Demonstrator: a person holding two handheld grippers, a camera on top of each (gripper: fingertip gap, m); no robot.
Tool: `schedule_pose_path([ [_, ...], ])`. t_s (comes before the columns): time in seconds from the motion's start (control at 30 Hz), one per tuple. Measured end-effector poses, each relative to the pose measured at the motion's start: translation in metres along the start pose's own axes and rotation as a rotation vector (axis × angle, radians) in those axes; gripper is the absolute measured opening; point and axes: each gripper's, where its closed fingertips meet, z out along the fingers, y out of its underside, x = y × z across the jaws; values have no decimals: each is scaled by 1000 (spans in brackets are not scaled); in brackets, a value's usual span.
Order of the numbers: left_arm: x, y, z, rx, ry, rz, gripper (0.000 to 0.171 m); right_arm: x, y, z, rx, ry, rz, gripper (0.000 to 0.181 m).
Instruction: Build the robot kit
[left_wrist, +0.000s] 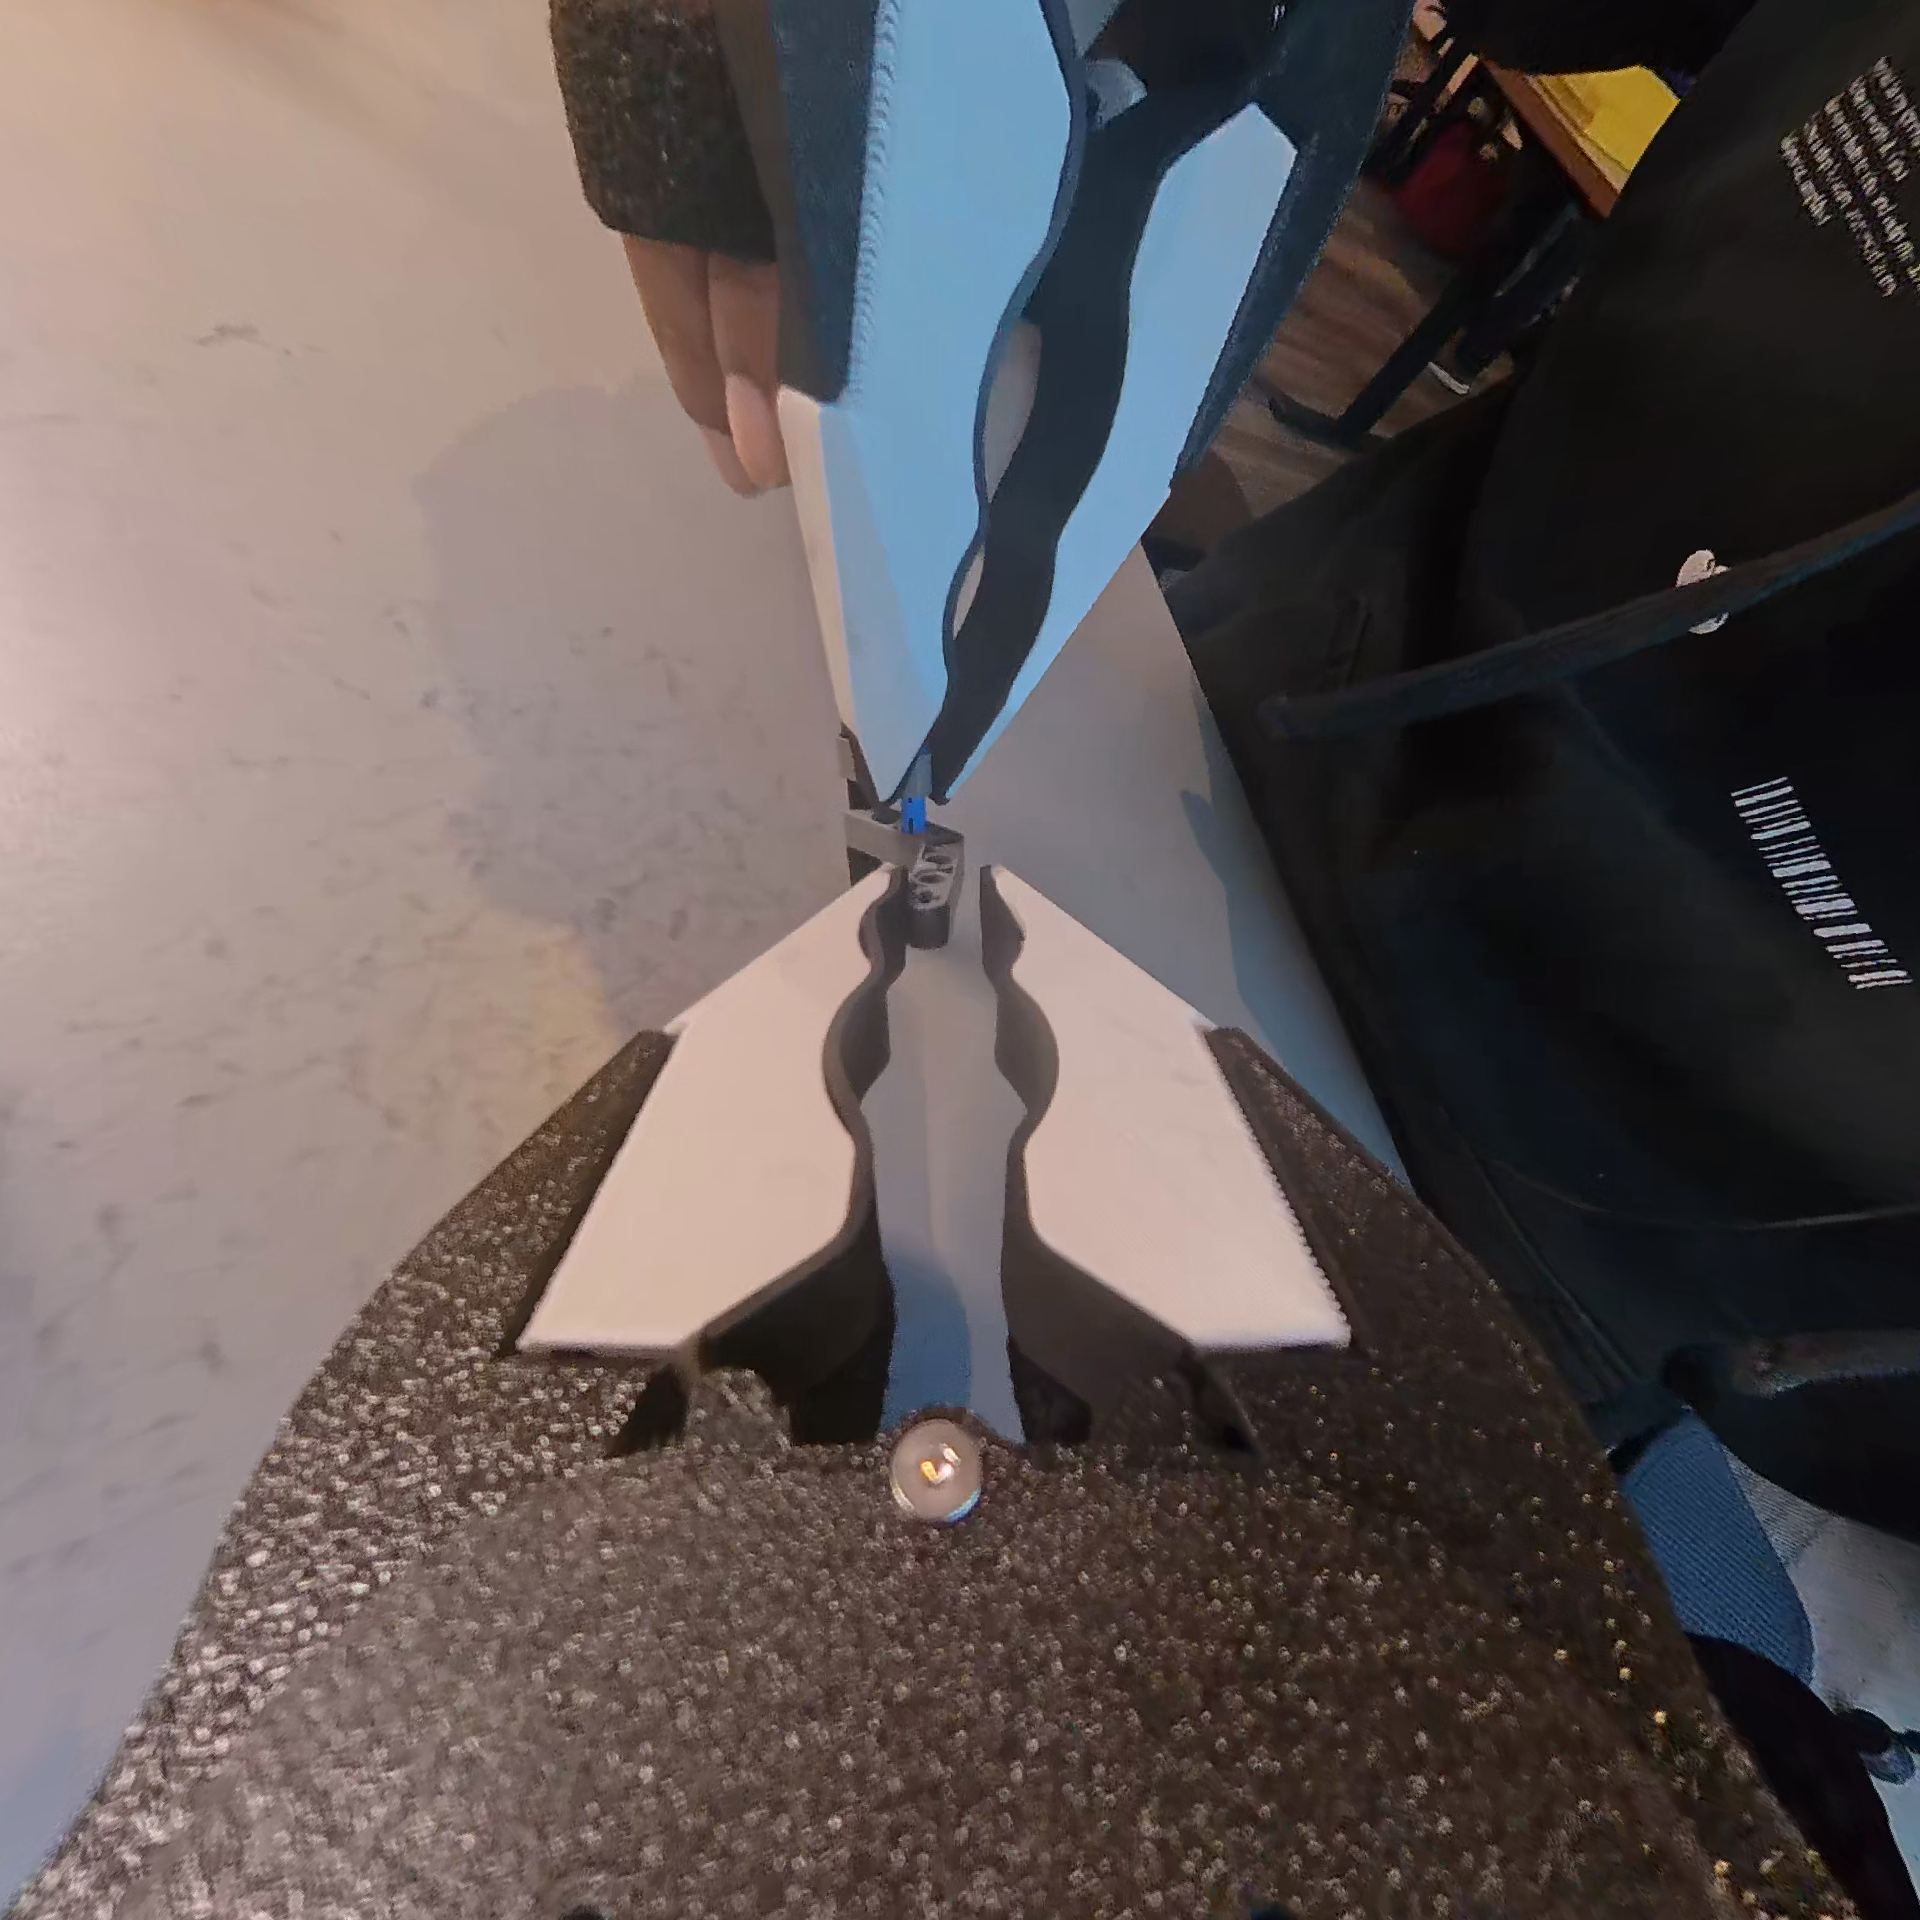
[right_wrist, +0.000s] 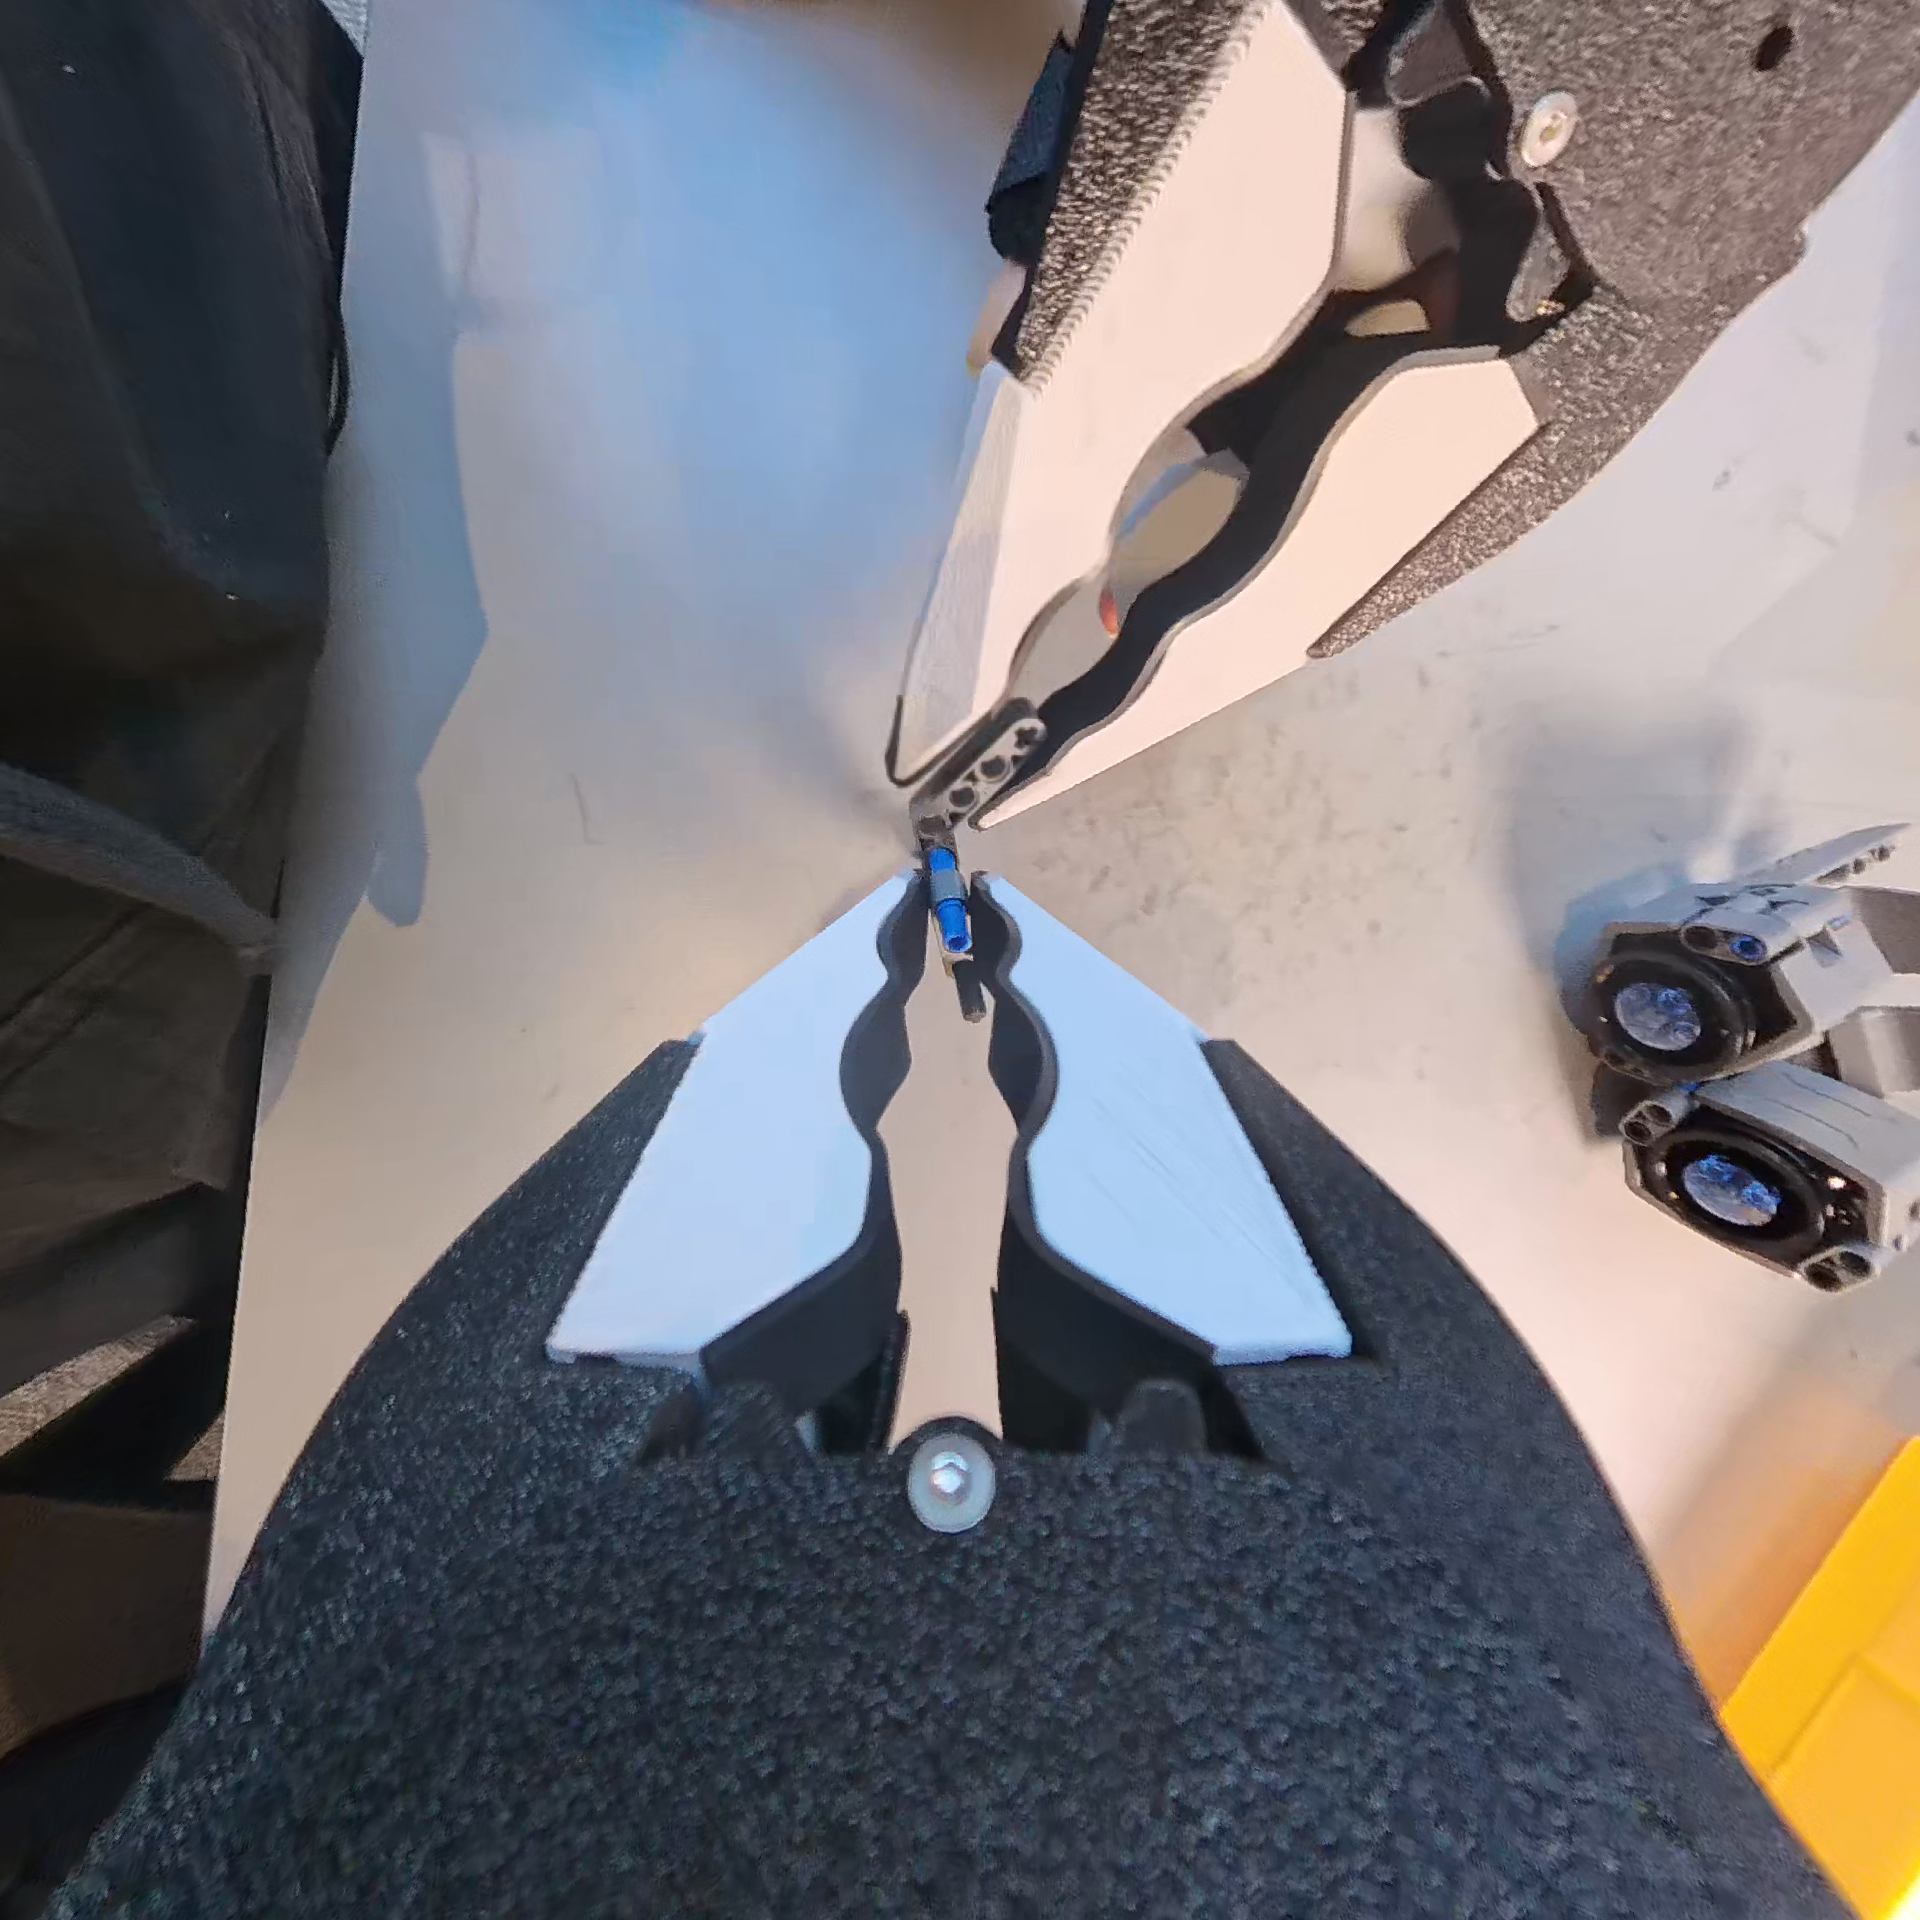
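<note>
My left gripper (left_wrist: 935, 878) is shut on a short black beam with holes (left_wrist: 935, 885), held above the table. My right gripper (right_wrist: 945, 883) is shut on a small blue pin with a grey collar and a thin black axle (right_wrist: 945, 920). The two grippers meet tip to tip. In the left wrist view the right gripper (left_wrist: 914, 795) comes down from the top, and the blue pin (left_wrist: 914, 814) touches the end of the beam. In the right wrist view the left gripper (right_wrist: 940, 800) comes from the upper right with the beam (right_wrist: 987, 769) between its fingers.
The pale marbled table (left_wrist: 312, 727) lies below both grippers. A grey brick-built assembly with two round blue-lensed parts (right_wrist: 1745, 1060) lies at the right. A yellow bin (right_wrist: 1849, 1683) sits at the lower right. A person in black clothing (right_wrist: 135, 623) stands at the table edge, with one hand (left_wrist: 727, 374) on the right gripper. The grippers are tip to tip, or close to it.
</note>
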Motion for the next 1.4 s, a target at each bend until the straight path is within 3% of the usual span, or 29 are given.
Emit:
schedule_pose_path([
  [0.3,0,-3,4,21,-35,-7,7,-1,2,0,-8,22,-31,5],
  [0.57,-4,-3,7,12,-42,-58,7,-3,9,20,-88,77,-203,4],
  [0.67,-13,-14,-7,112,-56,-117,7,13,4,11,34,110,-58,4],
  [0.93,-22,-25,-15,201,-61,-179,11,19,4,1,312,8,284,5],
  [1.07,-20,-17,-14,157,-92,-138,20,19,2,-9,387,-46,388,5],
  [1.3,-19,-21,-4,131,-191,-16,7,16,2,-14,401,-50,412,5],
  [1.4,-13,-34,-13,231,-166,-6,7,19,-6,-27,461,-38,418,5],
])
